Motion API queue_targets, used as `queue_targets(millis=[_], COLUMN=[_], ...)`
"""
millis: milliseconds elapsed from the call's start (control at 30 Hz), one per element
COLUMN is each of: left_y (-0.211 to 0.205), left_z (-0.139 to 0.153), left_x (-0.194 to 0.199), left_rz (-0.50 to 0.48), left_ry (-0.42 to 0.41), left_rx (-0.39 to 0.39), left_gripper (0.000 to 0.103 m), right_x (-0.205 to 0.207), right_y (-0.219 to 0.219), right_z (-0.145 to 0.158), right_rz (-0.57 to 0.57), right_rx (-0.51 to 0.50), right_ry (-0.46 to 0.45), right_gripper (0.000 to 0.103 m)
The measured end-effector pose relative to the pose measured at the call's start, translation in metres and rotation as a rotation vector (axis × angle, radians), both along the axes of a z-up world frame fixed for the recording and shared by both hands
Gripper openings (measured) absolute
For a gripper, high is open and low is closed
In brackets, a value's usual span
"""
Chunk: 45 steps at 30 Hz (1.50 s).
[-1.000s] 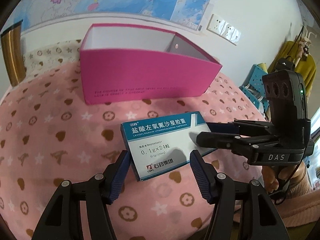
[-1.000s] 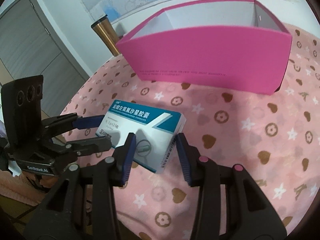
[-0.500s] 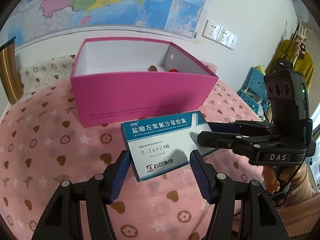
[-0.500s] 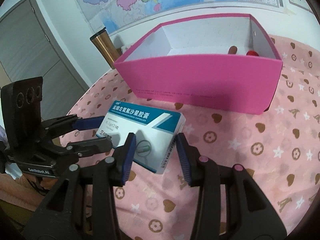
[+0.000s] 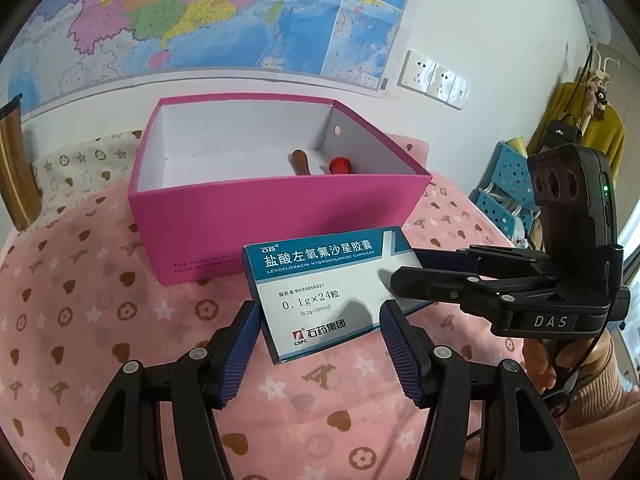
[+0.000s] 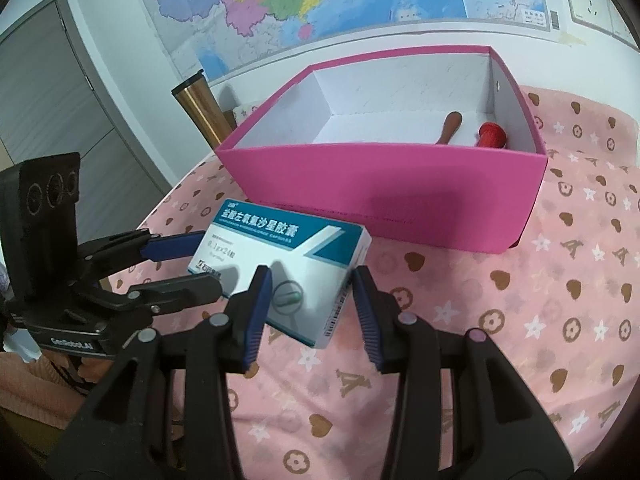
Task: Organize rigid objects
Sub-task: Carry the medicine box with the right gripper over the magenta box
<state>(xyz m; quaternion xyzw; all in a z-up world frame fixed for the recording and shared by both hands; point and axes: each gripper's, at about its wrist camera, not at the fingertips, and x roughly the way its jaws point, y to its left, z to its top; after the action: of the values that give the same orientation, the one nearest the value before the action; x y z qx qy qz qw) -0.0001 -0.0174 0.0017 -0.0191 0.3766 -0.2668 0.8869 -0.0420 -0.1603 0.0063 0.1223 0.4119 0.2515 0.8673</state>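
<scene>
Left wrist view: both the left gripper (image 5: 318,342) and right gripper (image 6: 312,308) clamp the levofloxacin capsule box (image 5: 320,292) from opposite ends, held above the blanket (image 5: 80,300), pink storage box (image 5: 240,224) just ahead.

— What carries everything here?
— A soft pink blanket printed with brown hearts, white stars and flower rings (image 5: 100,320), spread over a flat surface.
— And directly on it?
— An open magenta cardboard box with a white inside (image 5: 280,216) sits flat on it. At the far edge lies a cream cloth with the same sort of print (image 5: 80,164).
</scene>
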Motion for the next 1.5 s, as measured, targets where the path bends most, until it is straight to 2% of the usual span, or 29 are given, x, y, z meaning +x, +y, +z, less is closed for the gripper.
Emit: queue_targets(millis=[1500], left_y=[-0.012], left_z=[0.017], left_x=[0.013], left_rz=[0.001], left_ry=[-0.061], left_rx=[-0.011], left_gripper=[0.062], right_x=[0.016], right_y=[-0.015], right_z=[0.023], right_rz=[-0.028], right_rx=[-0.013], right_ry=[-0.065], right_gripper=[0.046])
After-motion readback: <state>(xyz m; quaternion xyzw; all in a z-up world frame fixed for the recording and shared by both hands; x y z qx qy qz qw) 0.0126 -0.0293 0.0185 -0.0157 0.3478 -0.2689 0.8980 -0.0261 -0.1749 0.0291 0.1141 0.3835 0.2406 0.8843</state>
